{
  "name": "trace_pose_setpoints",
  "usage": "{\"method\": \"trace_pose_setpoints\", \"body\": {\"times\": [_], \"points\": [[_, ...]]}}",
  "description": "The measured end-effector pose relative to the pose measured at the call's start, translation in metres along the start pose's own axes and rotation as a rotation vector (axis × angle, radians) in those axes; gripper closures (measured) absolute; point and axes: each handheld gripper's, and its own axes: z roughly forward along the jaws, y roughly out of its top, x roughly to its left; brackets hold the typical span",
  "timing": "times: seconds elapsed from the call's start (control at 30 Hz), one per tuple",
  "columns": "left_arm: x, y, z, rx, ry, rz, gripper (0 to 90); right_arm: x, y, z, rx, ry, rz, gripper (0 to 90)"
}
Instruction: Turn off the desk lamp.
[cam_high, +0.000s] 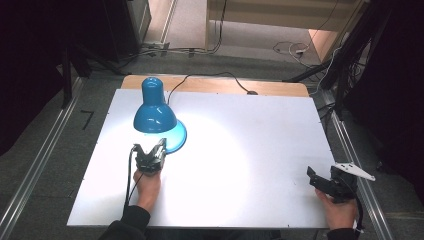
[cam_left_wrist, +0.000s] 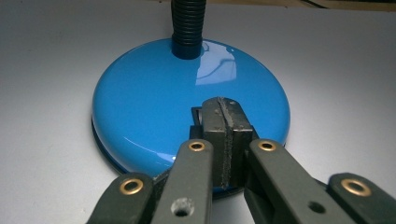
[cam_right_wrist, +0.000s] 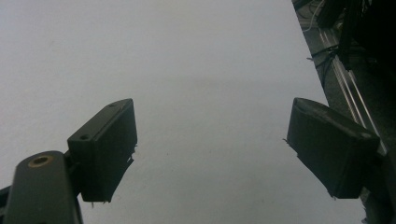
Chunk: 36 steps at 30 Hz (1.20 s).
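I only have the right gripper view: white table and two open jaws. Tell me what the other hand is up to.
Observer: The left gripper is shut, its tips pressed together over the blue lamp base.
Operator: Say whether the lamp is lit.
Observer: Yes. In the high view the blue shade throws a bright pool of light on the white table.
Operator: Now place my gripper against that lamp.
Observer: The right gripper sits near the table's right front edge, well apart from the lamp, holding nothing.

Lit blue desk lamp (cam_high: 155, 112) stands on white table (cam_high: 260, 150).
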Motion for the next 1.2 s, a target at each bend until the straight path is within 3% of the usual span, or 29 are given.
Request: {"method": "trace_pose_setpoints", "body": {"times": [1.2], "points": [[0.0011, 0.0036, 0.0104, -0.011, 0.026, -0.014, 90.0, 0.0019, 0.0004, -0.0009, 0.003, 0.01, 0.003, 14.5]]}}
